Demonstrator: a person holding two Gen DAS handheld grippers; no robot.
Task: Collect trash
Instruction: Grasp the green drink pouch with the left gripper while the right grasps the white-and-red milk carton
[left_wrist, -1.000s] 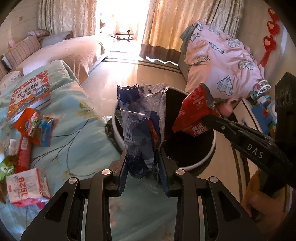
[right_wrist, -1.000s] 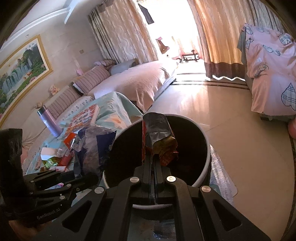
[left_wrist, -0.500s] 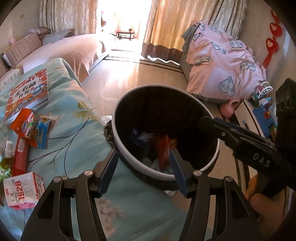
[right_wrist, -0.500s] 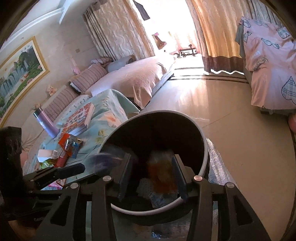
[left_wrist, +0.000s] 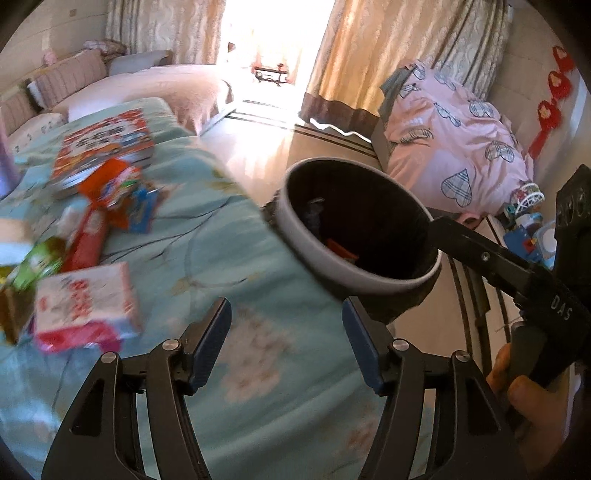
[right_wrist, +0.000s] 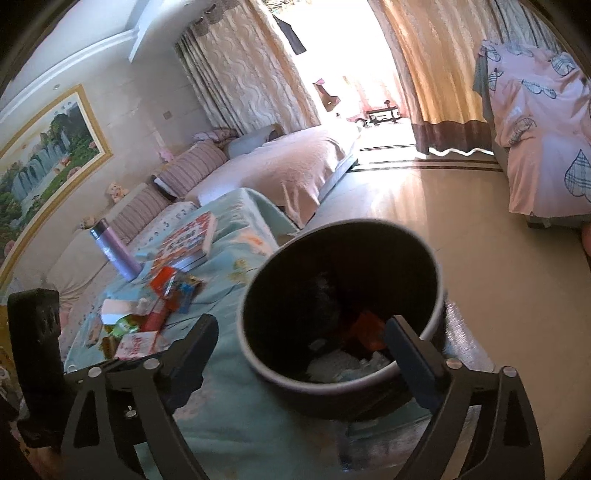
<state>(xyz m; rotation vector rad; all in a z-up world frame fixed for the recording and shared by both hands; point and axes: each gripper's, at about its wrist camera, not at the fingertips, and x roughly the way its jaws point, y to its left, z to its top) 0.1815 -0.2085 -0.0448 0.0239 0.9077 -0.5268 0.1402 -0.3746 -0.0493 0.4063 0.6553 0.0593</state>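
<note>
A round trash bin (left_wrist: 321, 258) with a grey rim and dark inside stands on the floor beside the table's light blue cloth (left_wrist: 229, 266); it also shows in the right wrist view (right_wrist: 436, 280). Wrappers (right_wrist: 365, 332) lie inside it. My left gripper (left_wrist: 286, 332) is open and empty over the cloth, left of the bin. My right gripper (right_wrist: 301, 332) is open and empty at the bin's near rim. More trash lies on the cloth: a white and red carton (left_wrist: 86, 306), red and orange wrappers (left_wrist: 110, 188), a green packet (left_wrist: 37, 264).
A picture book (left_wrist: 103, 144) lies at the far end of the cloth and a purple flask (right_wrist: 114, 254) stands beside it. A pink sofa (right_wrist: 280, 166) is behind. A pink heart-print quilt (left_wrist: 454, 147) is piled right of the bin.
Both grippers opened and dropped their wrappers into the bin. The left gripper has since swung left toward the trash on the cloth; the right has pulled back a little.
</note>
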